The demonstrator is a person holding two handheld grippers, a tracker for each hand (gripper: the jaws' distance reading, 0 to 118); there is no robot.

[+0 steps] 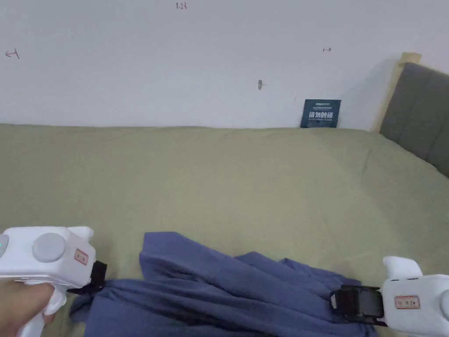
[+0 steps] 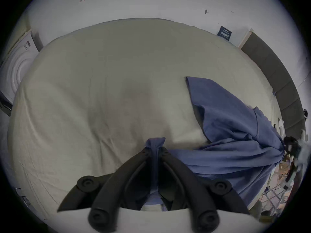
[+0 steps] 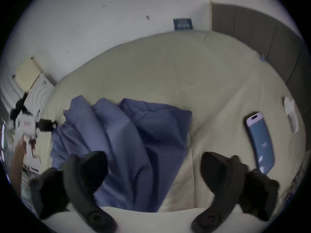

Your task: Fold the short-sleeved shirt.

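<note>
The blue short-sleeved shirt [image 1: 228,289] lies bunched in long folds on the near part of the bed, stretched between the two grippers. My left gripper [image 2: 155,151] is shut on a pinch of the shirt [image 2: 235,135], with a tuft of cloth poking out past its tips; in the head view that gripper [image 1: 98,274] is at the shirt's left end. My right gripper [image 3: 153,159] is open, jaws wide apart, over the shirt's [image 3: 127,135] right end. The head view has the right gripper [image 1: 340,302] at the cloth's right edge.
An olive sheet covers the bed [image 1: 219,175], which runs back to a white wall. A grey headboard [image 1: 421,118] stands at the right and a dark blue sign [image 1: 321,113] leans on the wall. A phone [image 3: 260,142] and a white object [image 3: 291,117] lie near the headboard.
</note>
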